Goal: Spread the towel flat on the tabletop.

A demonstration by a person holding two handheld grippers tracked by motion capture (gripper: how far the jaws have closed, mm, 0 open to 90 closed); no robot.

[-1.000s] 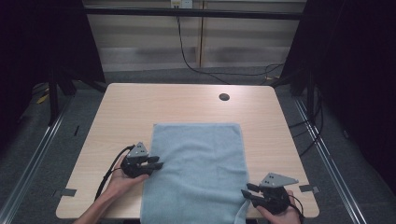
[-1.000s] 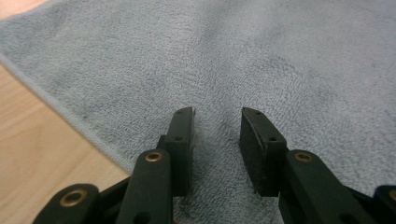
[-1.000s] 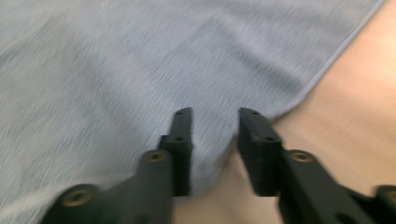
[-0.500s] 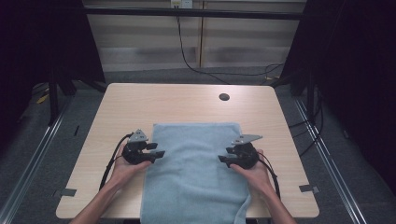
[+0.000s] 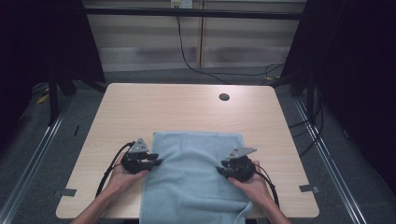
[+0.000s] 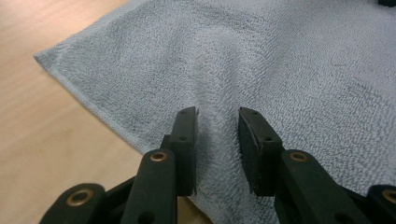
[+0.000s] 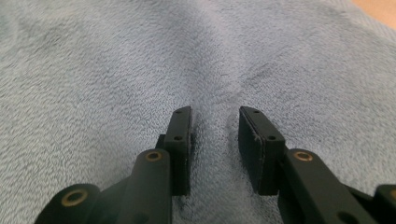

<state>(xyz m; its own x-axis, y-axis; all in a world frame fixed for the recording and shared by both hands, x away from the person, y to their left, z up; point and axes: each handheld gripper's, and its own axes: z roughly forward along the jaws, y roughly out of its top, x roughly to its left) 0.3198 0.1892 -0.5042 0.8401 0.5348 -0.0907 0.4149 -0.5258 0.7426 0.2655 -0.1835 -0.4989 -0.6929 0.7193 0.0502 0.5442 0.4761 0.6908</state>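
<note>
A light blue towel (image 5: 194, 175) lies flat on the desk (image 5: 177, 109), long axis running away from the person. The left tool (image 5: 150, 162) and right tool (image 5: 224, 169) flank it, each directly over one long edge, jaws parted astride a raised ridge of terry.

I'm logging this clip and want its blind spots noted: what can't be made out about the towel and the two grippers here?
- Light blue terry towel: near edge cut off by the bottom of the high view.
- Left gripper: a towel ridge sits between the jaws; whether they pinch it is unclear.
- Right gripper: same doubt.
- Small dark round spot on the light wooden table: too small to identify in the high view.
</note>
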